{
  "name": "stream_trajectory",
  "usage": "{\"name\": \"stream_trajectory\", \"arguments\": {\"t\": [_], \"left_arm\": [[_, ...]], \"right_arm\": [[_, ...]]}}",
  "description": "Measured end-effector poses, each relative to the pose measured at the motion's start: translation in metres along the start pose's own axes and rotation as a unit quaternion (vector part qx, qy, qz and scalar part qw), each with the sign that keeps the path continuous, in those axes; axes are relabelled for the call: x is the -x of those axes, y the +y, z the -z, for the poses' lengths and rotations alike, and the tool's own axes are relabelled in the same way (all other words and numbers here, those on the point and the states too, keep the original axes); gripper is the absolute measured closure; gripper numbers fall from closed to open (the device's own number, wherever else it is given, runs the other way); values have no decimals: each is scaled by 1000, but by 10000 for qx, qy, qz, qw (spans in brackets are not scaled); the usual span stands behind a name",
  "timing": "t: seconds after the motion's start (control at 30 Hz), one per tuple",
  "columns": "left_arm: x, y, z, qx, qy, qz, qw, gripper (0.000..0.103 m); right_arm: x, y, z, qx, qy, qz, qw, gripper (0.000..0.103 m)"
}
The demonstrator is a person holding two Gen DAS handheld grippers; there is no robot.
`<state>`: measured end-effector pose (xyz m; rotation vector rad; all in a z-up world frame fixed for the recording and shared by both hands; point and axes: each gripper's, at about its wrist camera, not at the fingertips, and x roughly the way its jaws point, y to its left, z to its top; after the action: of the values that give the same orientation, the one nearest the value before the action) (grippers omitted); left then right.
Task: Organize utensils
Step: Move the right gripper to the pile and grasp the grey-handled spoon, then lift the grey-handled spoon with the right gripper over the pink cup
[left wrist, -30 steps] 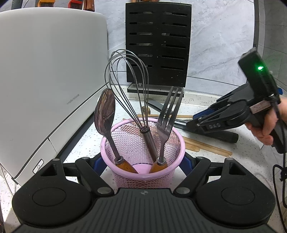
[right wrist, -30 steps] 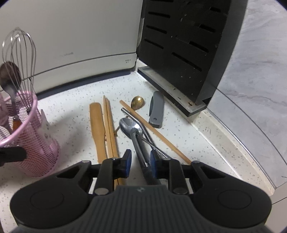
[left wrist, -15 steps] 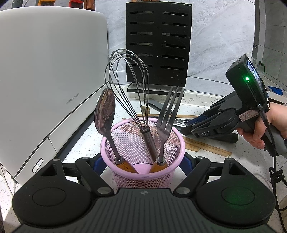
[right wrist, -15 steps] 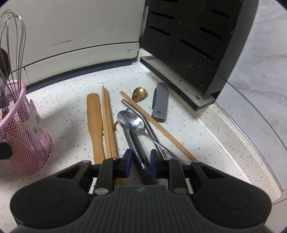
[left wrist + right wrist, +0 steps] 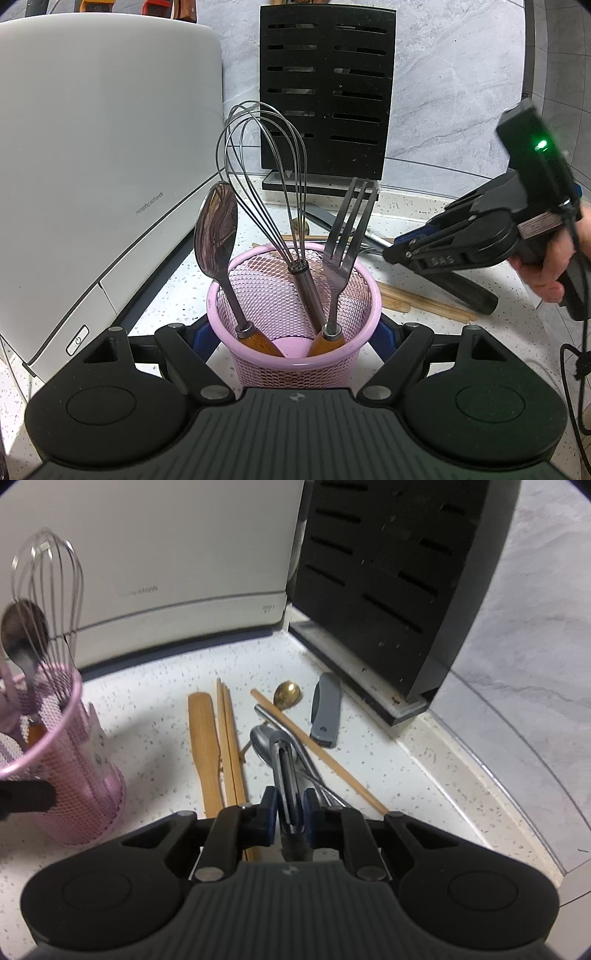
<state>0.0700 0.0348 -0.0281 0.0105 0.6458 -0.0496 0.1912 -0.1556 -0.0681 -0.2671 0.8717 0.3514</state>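
Between the blue pads of the right gripper (image 5: 290, 814), a metal peeler (image 5: 284, 764), jaws closing on its handle, blade end pointing far over the spoon (image 5: 260, 740) and chopsticks (image 5: 231, 746). At left, pink basket (image 5: 293, 314) clamped by the left gripper (image 5: 293, 332).

The left wrist view looks slantwise down, close over the pink basket (image 5: 293, 332) at 6 o'clock, facing the black rack (image 5: 327, 92) at 12. The right wrist view tilts steeper onto the table (image 5: 147, 723) (basket at 9 o'clock). Both share basket, rack, whisk (image 5: 266, 177).
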Motion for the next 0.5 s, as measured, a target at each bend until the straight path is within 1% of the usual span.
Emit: {"name": "stream_trajectory", "arguments": {"t": [0.13,0.27,0.5], "left_arm": [[0,0,0,-1,2,1,10000,10],[0,0,0,-1,0,4,10000,10],[0,1,0,-4,0,9,10000,10]], "right_arm": [[17,-4,-2,-202,-191,-29,9996,91],[36,-10,-5,-497,-472,-88,9976,92],[69,-17,-9,-1027,-1033,-467,9882,94]]}}
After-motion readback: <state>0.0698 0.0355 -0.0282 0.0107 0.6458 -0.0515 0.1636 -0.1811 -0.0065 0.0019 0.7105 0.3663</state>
